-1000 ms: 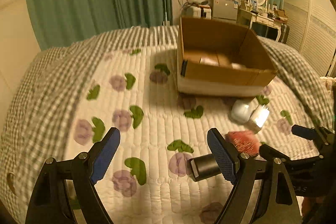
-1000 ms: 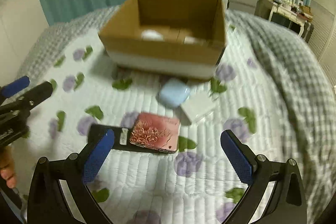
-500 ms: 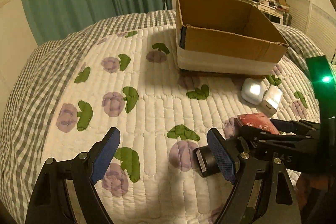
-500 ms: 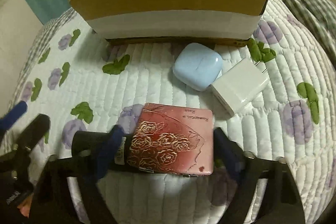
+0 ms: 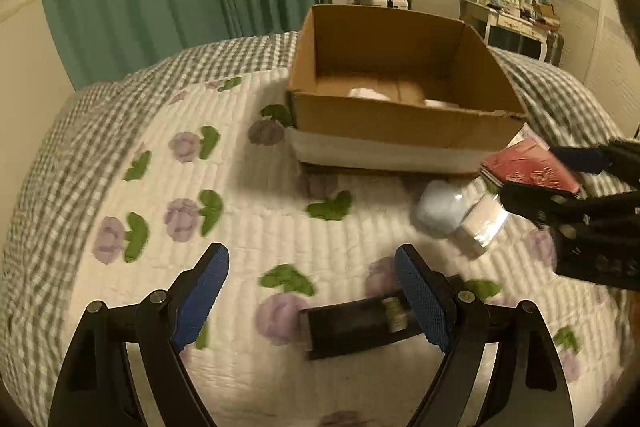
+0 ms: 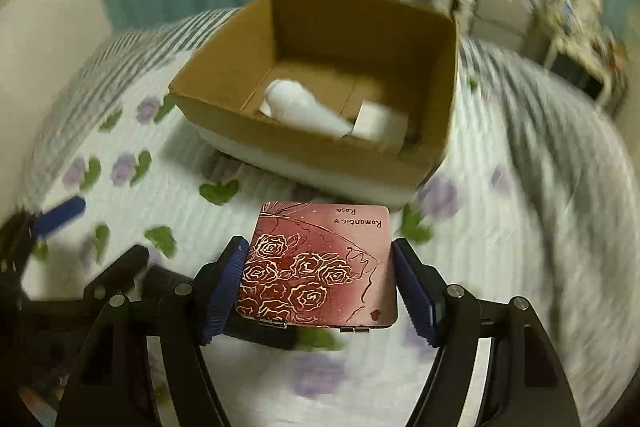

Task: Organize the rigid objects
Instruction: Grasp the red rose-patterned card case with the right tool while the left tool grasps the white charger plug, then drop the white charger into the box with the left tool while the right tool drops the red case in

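Observation:
My right gripper point(image 6: 318, 283) is shut on a flat red tin with a rose pattern point(image 6: 320, 263) and holds it above the quilt, in front of the open cardboard box point(image 6: 304, 147). The tin point(image 5: 528, 167) and the right gripper point(image 5: 560, 179) also show at the right of the left wrist view. My left gripper point(image 5: 312, 297) is open and empty above a black bar-shaped object point(image 5: 356, 321) on the quilt. A pale blue case point(image 5: 440, 207) and a white charger point(image 5: 482, 227) lie before the box point(image 5: 400, 123).
The box holds a white bottle point(image 6: 300, 107) and a white block point(image 6: 380, 123). The bed has a flowered quilt point(image 5: 240, 227) and checked cover edges. Green curtains, a TV and a dresser stand behind.
My right gripper has closed on the red tin and lifted it off the quilt toward the box. My left gripper has risen slightly and stays open.

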